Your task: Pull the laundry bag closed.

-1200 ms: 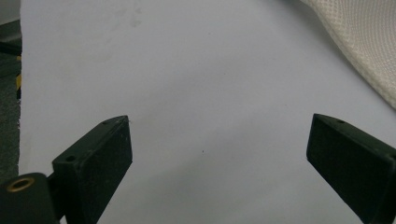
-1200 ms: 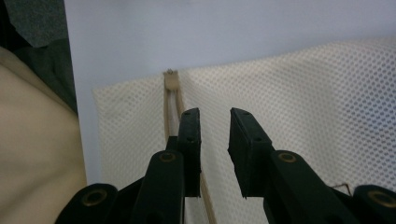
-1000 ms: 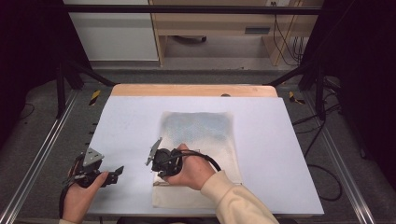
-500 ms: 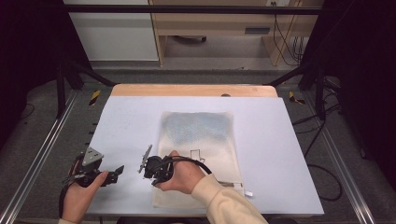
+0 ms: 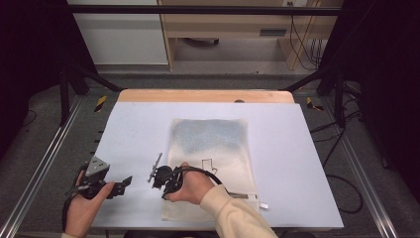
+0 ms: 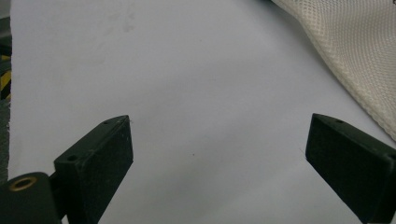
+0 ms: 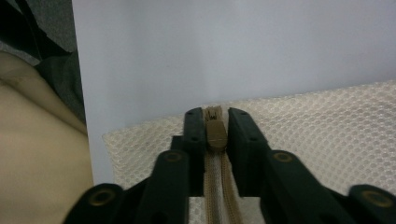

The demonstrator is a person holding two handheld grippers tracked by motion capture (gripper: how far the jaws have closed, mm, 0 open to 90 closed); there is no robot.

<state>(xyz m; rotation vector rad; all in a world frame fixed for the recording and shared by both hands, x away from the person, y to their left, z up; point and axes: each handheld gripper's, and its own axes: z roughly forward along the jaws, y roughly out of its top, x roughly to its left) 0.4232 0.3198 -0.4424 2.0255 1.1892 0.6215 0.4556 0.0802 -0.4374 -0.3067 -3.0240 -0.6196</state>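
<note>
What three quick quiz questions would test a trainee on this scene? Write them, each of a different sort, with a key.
1. True or false: the right hand-held gripper is shut on the zipper pull of the mesh bag.
2. The left hand-held gripper is: A) open over the bare table; B) shut on the bag; C) holding a cloth.
3. Fill in: the drawing on the bag is an outlined ____.

Key: 1 true; 2 A; 3 arrow.
</note>
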